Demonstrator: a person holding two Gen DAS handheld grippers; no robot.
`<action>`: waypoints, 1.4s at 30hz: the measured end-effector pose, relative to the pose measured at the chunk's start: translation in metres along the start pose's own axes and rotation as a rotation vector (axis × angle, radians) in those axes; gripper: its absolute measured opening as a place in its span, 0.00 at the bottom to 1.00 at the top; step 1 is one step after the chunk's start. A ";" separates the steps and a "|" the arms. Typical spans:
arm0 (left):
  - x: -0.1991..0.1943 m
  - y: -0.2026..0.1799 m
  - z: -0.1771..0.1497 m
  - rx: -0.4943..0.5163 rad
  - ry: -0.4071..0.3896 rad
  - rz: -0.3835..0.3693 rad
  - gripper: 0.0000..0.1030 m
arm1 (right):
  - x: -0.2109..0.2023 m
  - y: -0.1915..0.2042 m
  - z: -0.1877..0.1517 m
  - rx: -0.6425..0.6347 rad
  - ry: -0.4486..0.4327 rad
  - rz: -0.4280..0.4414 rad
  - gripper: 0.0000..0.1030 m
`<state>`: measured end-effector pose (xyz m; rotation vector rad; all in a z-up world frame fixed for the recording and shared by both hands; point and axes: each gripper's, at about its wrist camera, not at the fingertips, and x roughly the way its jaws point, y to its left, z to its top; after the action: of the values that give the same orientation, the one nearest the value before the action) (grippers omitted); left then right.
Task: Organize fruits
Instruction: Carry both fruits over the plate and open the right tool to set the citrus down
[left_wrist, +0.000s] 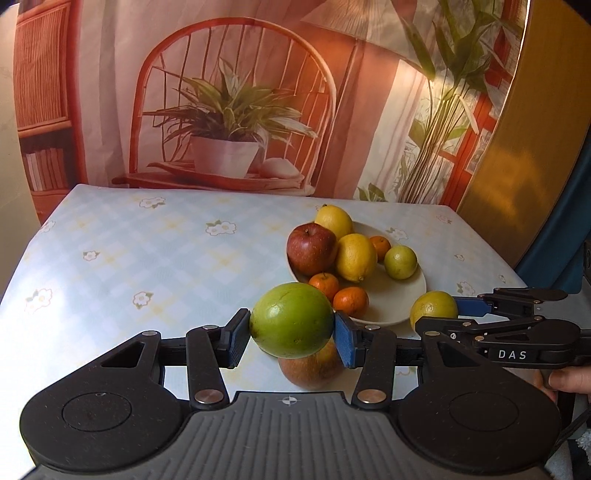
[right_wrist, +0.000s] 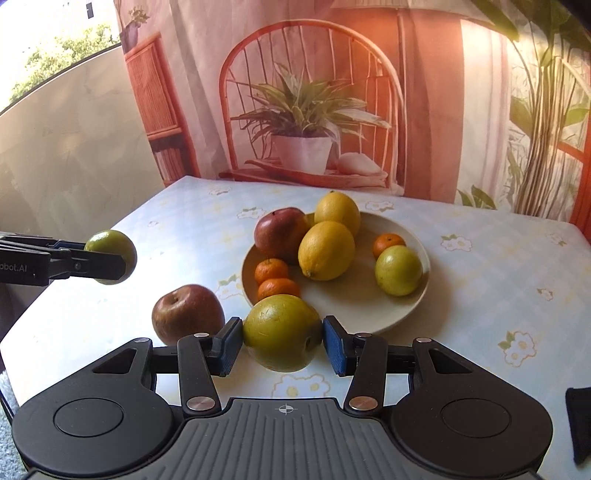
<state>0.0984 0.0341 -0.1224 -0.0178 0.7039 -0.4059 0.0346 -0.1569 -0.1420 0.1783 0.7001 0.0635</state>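
Note:
My left gripper is shut on a green fruit and holds it above the table, in front of the cream plate. My right gripper is shut on a yellow-green fruit at the plate's near rim. The plate holds a red apple, two lemons, three mandarins and a green lime. A second red apple lies on the table left of the plate. In the right wrist view the left gripper shows at the left with its fruit.
The table has a pale checked cloth with flower prints. A printed backdrop of a chair and plants hangs right behind it. The right gripper shows low at the right in the left wrist view. A dark object sits at the right edge.

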 end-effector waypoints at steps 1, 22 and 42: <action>0.001 -0.001 0.003 0.003 -0.003 0.001 0.49 | -0.001 -0.003 0.004 -0.001 -0.010 -0.003 0.43; 0.063 -0.042 0.044 0.046 -0.008 -0.037 0.49 | 0.032 -0.062 0.046 -0.077 -0.016 -0.079 0.43; 0.104 -0.038 0.034 0.037 0.106 -0.049 0.49 | 0.062 -0.054 0.013 -0.070 0.084 -0.040 0.43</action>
<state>0.1780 -0.0435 -0.1562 0.0222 0.8018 -0.4694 0.0905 -0.2040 -0.1818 0.0946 0.7835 0.0570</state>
